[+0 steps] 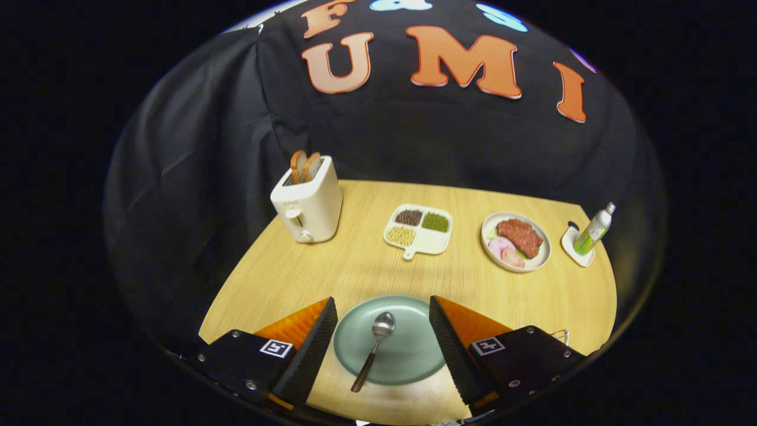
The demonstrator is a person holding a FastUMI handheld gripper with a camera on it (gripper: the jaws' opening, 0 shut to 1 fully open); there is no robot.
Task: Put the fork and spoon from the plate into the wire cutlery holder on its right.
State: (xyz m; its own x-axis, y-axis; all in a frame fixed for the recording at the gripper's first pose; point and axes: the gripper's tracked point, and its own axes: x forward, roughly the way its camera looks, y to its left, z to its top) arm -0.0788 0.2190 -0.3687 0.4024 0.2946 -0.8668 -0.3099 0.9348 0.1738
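Tongs held spread wide above the green plate, nothing gripped.

On the wooden bench, a white toaster with bread is seen beyond the left finger, then a divided tray of grains, a plate of food and a bottle. The spoon is seen lying on the green plate between the fingers, bowl away, handle overhanging the near rim. A wire piece, partly hidden, is seen beside the right finger.

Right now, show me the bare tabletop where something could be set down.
Widest bare wood: between the toaster, the divided tray and the green plate, where the spoon lies between the open fingers. A smaller patch lies below the meat plate. Crowded: the back row, including the bottle on its coaster.
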